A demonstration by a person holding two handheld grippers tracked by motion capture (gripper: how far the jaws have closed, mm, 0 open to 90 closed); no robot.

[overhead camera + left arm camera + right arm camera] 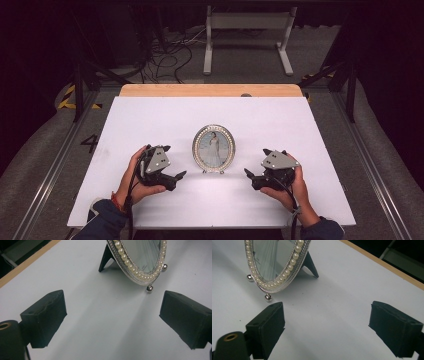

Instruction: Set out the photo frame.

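An oval picture frame [214, 148] with a pearl-studded silver rim stands upright on the white table [150, 120], propped on a black back stand and two small ball feet. My left gripper [176, 176] rests to its left, jaws wide apart with nothing between them. To the frame's right sits my right gripper [248, 175], also open and holding nothing. In the left gripper view the frame [140, 262] is ahead and to the right of the gap [112, 320]. In the right gripper view the frame [277, 265] stands ahead and left of the gap [327, 327].
The white board lies on a wooden tabletop whose edge [210, 90] shows at the back. Beyond it are a white metal stand [247, 35] and loose cables [165, 55] on the floor. Metal rails [60, 155] run along both sides of the table.
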